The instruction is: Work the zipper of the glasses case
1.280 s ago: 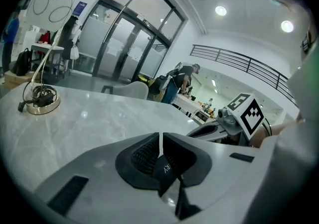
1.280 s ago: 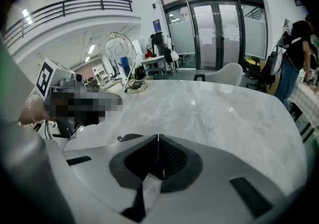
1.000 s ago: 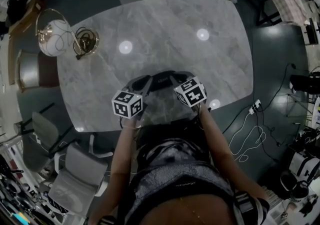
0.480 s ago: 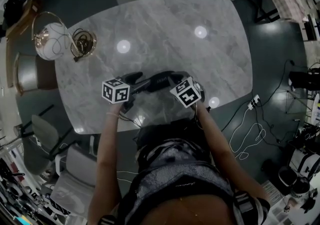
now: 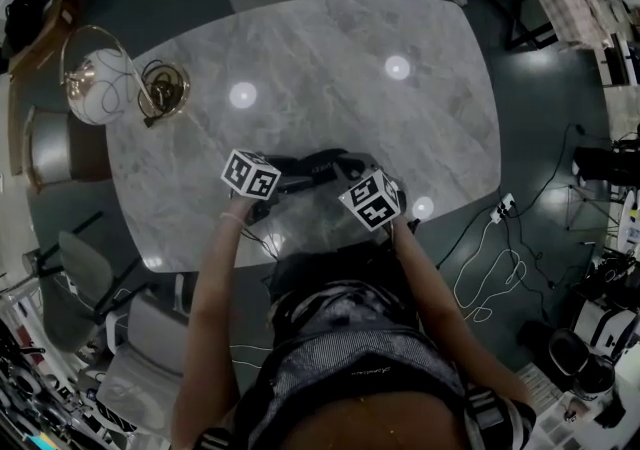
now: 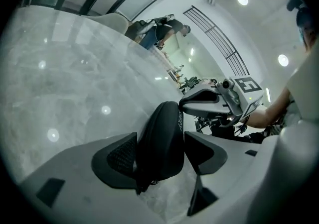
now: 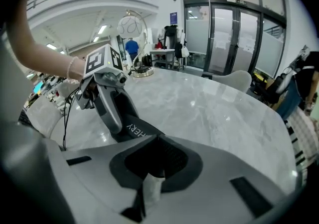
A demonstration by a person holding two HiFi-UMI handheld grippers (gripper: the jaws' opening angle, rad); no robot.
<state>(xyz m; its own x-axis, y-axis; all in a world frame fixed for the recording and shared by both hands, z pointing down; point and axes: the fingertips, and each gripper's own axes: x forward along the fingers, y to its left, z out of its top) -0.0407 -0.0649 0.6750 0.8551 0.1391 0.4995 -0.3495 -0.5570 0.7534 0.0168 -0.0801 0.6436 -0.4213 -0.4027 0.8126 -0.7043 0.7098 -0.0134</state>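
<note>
Black fabric-shelled glasses case looks light, semi-stiff and likely to slide on the grey marble tabletop. Left gripper has just been opening and straddles the case end unclamped, so clamp there. Right gripper is clenched on the pale zipper tab.

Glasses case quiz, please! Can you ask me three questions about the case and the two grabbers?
1. True or false: the glasses case is red.
2. Which gripper is shut? A: left gripper. B: right gripper.
3. What colour is the tab that the right gripper pinches?
Key: 1 false, it is black. 2 B; the left gripper's jaws have just been opening, with the case between them. 3 white.
</note>
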